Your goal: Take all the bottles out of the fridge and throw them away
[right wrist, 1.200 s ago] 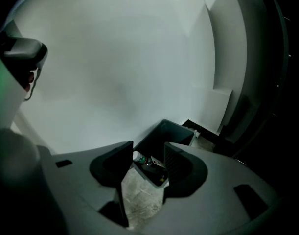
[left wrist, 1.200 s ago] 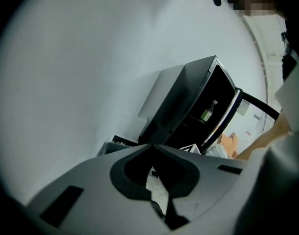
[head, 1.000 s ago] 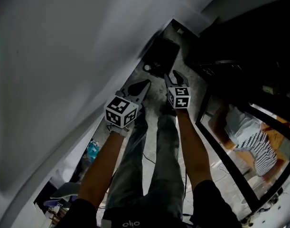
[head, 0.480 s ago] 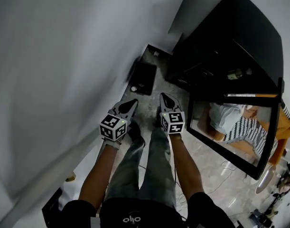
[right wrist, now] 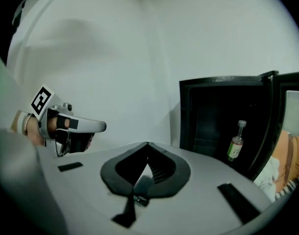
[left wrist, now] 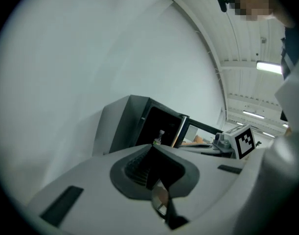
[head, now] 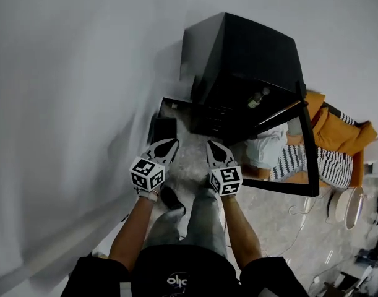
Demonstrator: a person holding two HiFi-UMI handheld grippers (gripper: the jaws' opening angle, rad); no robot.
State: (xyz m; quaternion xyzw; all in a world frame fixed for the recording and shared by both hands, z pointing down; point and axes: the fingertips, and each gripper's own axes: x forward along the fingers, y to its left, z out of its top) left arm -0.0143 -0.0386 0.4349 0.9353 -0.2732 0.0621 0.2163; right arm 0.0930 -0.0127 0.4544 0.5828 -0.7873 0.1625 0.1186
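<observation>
Ahead of the left hand-held gripper [head: 169, 143] and the right hand-held gripper [head: 213, 147], a black fridge [head: 250, 48] stands open with one bottle [right wrist: 236, 141] inside.

Both hand-held grippers are held side by side above the pale floor [head: 192, 163], well short of the fridge, each with its jaws pressed together on nothing. Beyond their tips the fridge sits against a white wall [head: 71, 73], its glass door [head: 307, 147] swung out on the right hand-held gripper's side. The bottle stands upright on a shelf inside, clear with a pale cap and a label, ahead and to the right of the right hand-held gripper.
</observation>
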